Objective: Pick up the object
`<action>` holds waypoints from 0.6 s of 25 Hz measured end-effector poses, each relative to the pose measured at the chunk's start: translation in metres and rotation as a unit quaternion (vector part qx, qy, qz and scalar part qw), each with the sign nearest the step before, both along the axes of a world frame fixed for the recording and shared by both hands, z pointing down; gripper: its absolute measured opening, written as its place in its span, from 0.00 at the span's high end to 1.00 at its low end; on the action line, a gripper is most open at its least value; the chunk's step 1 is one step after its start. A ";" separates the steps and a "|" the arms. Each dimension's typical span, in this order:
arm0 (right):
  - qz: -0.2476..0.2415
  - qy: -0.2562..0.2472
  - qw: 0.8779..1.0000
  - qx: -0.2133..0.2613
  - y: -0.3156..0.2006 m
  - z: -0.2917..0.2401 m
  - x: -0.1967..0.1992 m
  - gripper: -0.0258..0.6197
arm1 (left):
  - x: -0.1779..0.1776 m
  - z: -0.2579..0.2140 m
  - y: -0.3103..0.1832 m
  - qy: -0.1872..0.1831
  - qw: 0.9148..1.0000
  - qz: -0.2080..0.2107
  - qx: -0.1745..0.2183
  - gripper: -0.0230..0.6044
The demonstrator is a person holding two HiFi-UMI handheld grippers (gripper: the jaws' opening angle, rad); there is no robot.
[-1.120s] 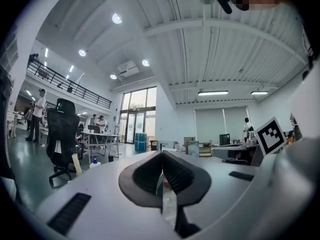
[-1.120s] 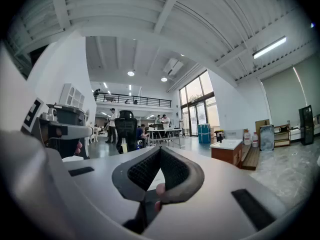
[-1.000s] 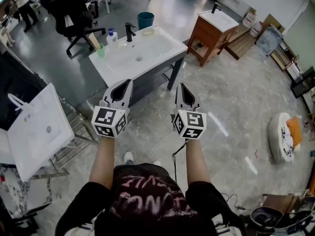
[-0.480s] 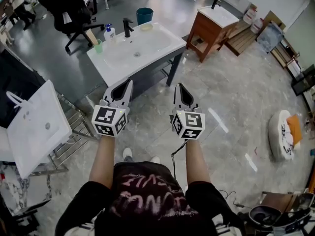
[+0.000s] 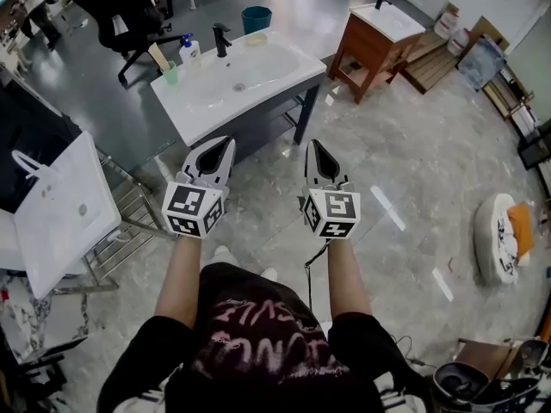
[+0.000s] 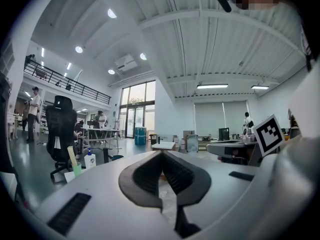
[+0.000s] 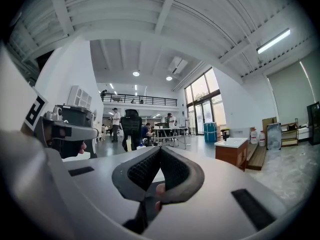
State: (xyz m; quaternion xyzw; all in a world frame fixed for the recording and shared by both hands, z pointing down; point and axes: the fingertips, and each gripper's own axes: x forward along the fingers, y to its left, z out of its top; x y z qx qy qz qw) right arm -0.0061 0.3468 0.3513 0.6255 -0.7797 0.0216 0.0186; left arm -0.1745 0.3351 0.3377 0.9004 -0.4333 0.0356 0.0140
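The object is not singled out by anything in view. The likeliest candidates stand on the white rectangular basin countertop (image 5: 267,76) in the upper middle of the head view. They are a white pump bottle with a blue label (image 5: 185,50), a small green cup (image 5: 170,74) just beside it, and a black tap (image 5: 221,38). All are untouched and well apart from both grippers.

Left gripper (image 5: 225,143): left of centre in the head view, jaws pressed together to a point. Its own view shows the ribbed pads meeting on nothing, with the bottle and cup low at the left of that frame, beyond the jaws.

Right gripper (image 5: 315,145): right of centre, jaws likewise together and empty. Both grippers are held out in front of the person, tips aimed toward the countertop's near edge.

Change over the last second: the countertop and the rest of the room have slid slightly toward the top of the head view. The grippers have kept the same spot in the frame and the same closed state. I read this as a shift of the person's stance or head, not a reach.

Meaning for the task: judged to be at the approach stage, with no grasp begun. One pair of jaws must part before anything can be taken. Which gripper will do it cannot be told.
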 end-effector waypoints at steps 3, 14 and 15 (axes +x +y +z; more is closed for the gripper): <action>-0.003 -0.001 1.000 -0.002 -0.005 0.004 0.004 0.94 | 0.007 0.001 -0.003 -0.007 1.000 0.002 0.003 0.94; -0.005 0.001 1.000 -0.004 -0.079 0.023 0.016 0.94 | 0.022 0.021 -0.077 -0.005 1.000 0.004 -0.002 0.94; -0.006 0.003 1.000 -0.006 -0.091 0.026 0.017 0.94 | 0.024 0.024 -0.089 -0.004 1.000 0.004 -0.004 0.94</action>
